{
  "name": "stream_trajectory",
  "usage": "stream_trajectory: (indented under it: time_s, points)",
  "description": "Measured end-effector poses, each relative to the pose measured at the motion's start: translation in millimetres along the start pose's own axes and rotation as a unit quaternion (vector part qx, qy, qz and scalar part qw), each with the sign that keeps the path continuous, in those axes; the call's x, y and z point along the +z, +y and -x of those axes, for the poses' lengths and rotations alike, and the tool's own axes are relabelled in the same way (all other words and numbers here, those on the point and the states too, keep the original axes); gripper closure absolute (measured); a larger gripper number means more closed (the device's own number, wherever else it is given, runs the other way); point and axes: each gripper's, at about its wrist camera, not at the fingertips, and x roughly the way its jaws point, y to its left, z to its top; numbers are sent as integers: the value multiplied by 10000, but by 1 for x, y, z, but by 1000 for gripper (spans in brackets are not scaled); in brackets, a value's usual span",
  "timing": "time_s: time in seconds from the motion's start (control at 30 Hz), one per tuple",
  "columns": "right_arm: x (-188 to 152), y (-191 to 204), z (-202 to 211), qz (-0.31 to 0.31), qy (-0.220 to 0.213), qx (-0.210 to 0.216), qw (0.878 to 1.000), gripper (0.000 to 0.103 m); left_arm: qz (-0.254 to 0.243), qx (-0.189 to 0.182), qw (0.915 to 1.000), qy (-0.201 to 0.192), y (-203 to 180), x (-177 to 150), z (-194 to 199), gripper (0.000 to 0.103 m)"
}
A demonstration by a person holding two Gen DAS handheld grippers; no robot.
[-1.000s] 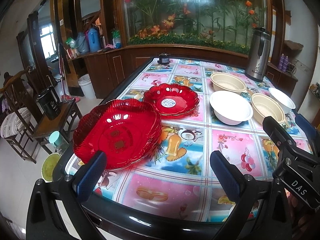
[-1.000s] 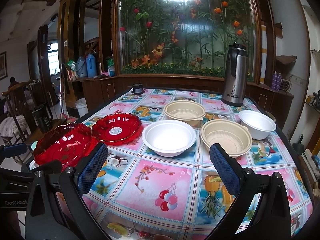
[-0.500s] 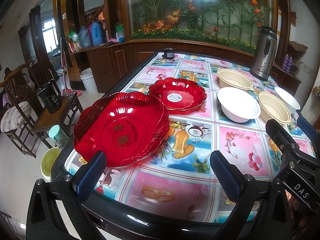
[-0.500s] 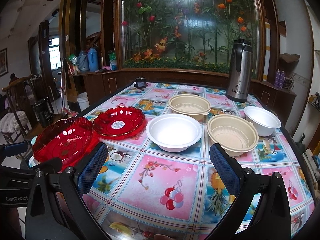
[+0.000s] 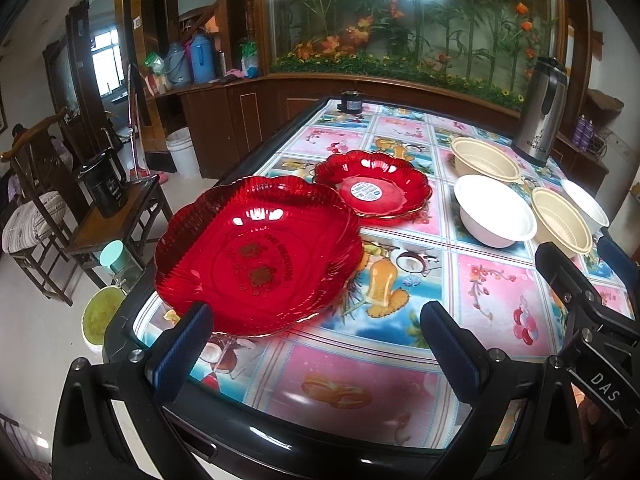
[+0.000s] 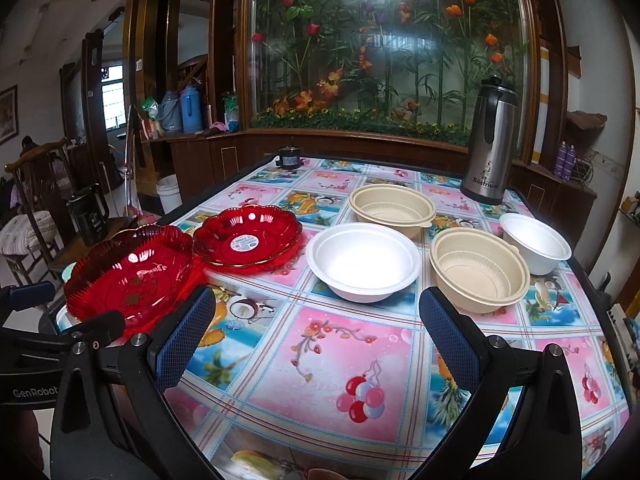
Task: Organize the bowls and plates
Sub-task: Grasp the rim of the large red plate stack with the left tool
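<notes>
A large red plate [image 5: 260, 256] sits at the table's near left corner, also in the right wrist view [image 6: 132, 276]. A smaller red plate [image 5: 374, 190] with a white label lies behind it [image 6: 248, 236]. Two white bowls [image 6: 362, 262] [image 6: 536, 242] and two beige bowls [image 6: 392, 208] [image 6: 480, 274] stand to the right. My left gripper [image 5: 316, 346] is open and empty, its left finger at the large plate's near rim. My right gripper [image 6: 316, 334] is open and empty above the table's front, short of the bowls.
A steel thermos [image 6: 490, 140] stands at the back right of the table [image 6: 320, 360], and a small dark jar [image 6: 289, 156] at the back edge. Wooden chairs [image 5: 116, 216] and a bucket stand left of the table. A cabinet runs behind.
My left gripper has moved forward and nearer the large red plate, which now looms larger. My right gripper has moved slightly toward the bowls. Both stayed open.
</notes>
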Motion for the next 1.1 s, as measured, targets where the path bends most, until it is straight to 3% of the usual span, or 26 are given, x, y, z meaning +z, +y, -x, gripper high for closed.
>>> stream_trajectory:
  time_s: [0.63,1.1]
  points:
    - [26,65,-19,290,66,555,9980,0,447,503,9977,125,58,-2,-18,0]
    - [24,95,-54,26,768,1094,9910,0,692,721,9944,341,95,-1,-37,0]
